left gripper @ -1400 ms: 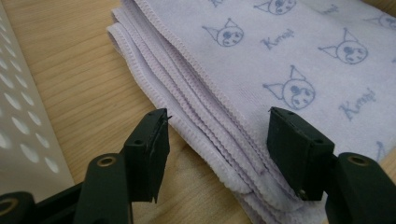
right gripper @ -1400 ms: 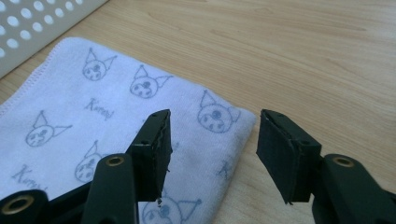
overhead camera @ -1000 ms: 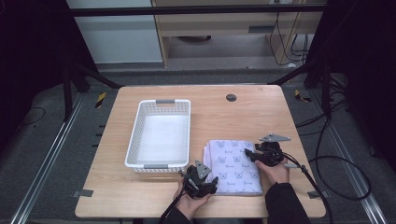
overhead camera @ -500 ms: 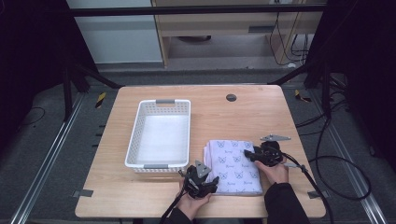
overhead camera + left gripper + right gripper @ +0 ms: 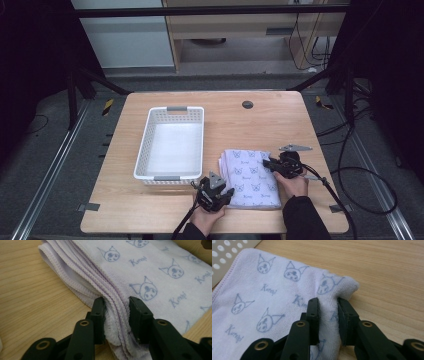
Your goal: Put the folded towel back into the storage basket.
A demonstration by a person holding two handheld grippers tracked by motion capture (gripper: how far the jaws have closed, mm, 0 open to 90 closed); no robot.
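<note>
While the person's two forearms come in over the near edge of the worktop [image 5: 260, 112], a white perforated basket [image 5: 172, 142] sits left of centre, its long axis running from the near edge toward the far edge, with a grey handle at each short end. Just right of its near right corner, the left gripper [image 5: 226, 192] is clenched on the near left corner of the folded towel [image 5: 251, 177]; its jaws have just been closing, and the left gripper view shows the stacked, stitched hems bunched between the two black pads. The towel itself is pale lilac with small cat-face prints and lettering, folded into a flat rectangle. It lies in the near right part of the worktop, close beside the basket's right wall but apart from it. Its long axis runs roughly from the near edge toward the far edge, a little askew, so the far end leans toward the basket. At the towel's right edge, toward its far right corner, the right gripper [image 5: 265, 162] points left across the cloth and is grasping it; its jaws have just been closing too, and the right gripper view shows a raised fold pinched tight between them. Farther off, a small dark round grommet [image 5: 247, 104] is set near the worktop's far edge.
</note>
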